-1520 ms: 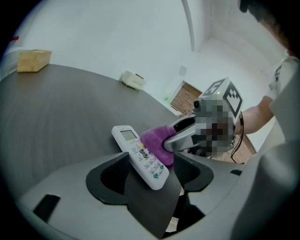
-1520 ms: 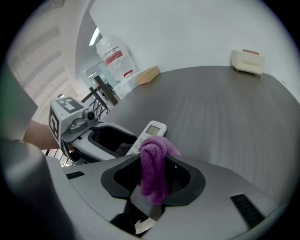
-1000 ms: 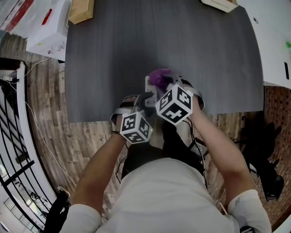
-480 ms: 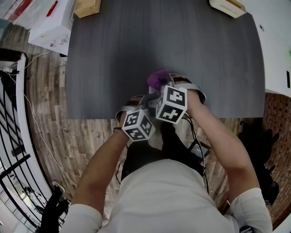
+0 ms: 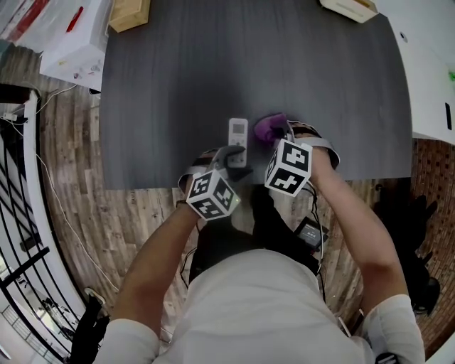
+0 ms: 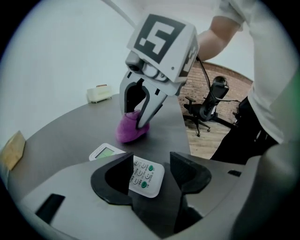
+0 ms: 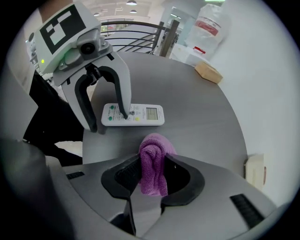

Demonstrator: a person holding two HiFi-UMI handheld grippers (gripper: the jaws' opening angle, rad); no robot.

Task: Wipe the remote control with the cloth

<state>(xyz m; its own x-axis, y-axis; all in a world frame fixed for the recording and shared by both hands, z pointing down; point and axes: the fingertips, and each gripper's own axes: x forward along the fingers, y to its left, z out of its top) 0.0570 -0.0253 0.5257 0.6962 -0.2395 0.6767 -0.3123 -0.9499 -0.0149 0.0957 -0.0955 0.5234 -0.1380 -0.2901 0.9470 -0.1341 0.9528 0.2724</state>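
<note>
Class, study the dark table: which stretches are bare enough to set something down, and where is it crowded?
Bare: the whole middle of the table, between the wooden block and cream box at the far edge and the remote control; also both near corners. Crowded: the near edge's middle, where remote control and cloth sit side by side.

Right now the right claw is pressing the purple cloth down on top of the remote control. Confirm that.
Not quite. The right claw does grip the purple cloth, but the cloth is down on the grey table beside the remote control, not on top of it. The right gripper view shows bare table between them.
</note>
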